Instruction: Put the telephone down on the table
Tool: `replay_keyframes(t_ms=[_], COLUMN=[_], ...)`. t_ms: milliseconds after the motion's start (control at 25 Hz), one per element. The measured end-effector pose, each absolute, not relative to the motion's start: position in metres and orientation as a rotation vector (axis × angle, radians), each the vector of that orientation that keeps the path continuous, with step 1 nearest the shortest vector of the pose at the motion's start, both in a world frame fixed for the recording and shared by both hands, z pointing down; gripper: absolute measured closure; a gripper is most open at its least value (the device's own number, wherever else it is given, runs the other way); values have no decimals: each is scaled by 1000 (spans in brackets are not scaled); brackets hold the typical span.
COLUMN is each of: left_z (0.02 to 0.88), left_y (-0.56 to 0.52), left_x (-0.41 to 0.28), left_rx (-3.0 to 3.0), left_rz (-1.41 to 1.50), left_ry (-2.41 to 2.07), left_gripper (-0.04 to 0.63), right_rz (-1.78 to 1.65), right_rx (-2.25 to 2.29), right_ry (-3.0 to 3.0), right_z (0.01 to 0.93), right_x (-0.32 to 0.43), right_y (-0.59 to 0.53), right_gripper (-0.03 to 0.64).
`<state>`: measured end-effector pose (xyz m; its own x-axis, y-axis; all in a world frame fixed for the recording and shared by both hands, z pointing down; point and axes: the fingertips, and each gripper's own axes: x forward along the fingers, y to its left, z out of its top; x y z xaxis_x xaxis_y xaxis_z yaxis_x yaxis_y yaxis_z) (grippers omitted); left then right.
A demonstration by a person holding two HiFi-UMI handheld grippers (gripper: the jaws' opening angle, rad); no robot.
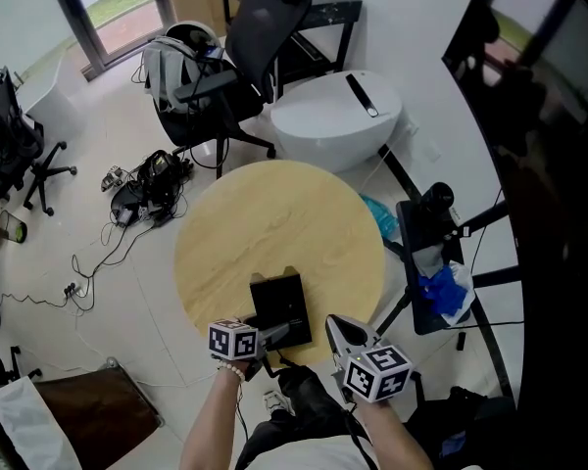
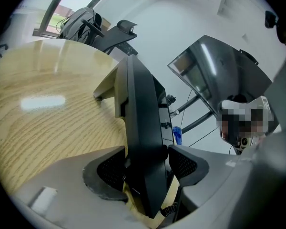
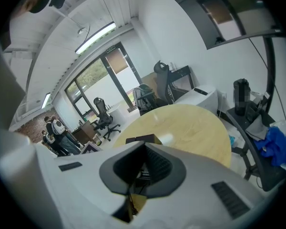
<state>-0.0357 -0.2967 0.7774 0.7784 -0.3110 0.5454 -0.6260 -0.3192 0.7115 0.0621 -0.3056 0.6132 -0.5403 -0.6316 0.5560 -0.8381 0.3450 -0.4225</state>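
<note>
left gripper (image 1: 274,339): jaws apart around the telephone (image 1: 280,304), grip seemed loose.
telephone: lay on the table (image 1: 274,213), by its near edge.
right gripper (image 1: 339,327): jaws together, empty.
step: letting go.
next: slide left gripper back, no bumping.

Both forearms reach forward side by side, each gripper tilted downward. The left gripper (image 1: 286,335) has its jaws apart, one on either side of the telephone (image 2: 143,128). The right gripper (image 1: 335,323), just beside it, has its jaws together with nothing between them.
</note>
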Motion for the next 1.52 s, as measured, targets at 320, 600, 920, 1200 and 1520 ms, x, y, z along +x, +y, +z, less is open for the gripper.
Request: replay_keyframes(t_ms=[320,600,920,1200,1520], left_z=[773,739,648,588,523], left_y=[-305,-314,-289,-232,-170], left_x=[-54,-91,-155,-166,-150], left_rx=[1894,1877,1901,1963,2116], left_rz=[329,138,-174,-136,-72], left_ry=[-823,-957,-1216,-1328,-1395], left_gripper=[249,233,460,595,595], right_rz=[988,967,898,805,738], right_rx=[1296,1294,1320,1354,1347], right_ry=[-2328,-2342,-2349,-2394,-2409], right_z=[612,605,590,557,533], right_x=[58,54,57,46,37], right_y=[-306,-306,-286,-245,-180], right_gripper=[611,611,611,611,611])
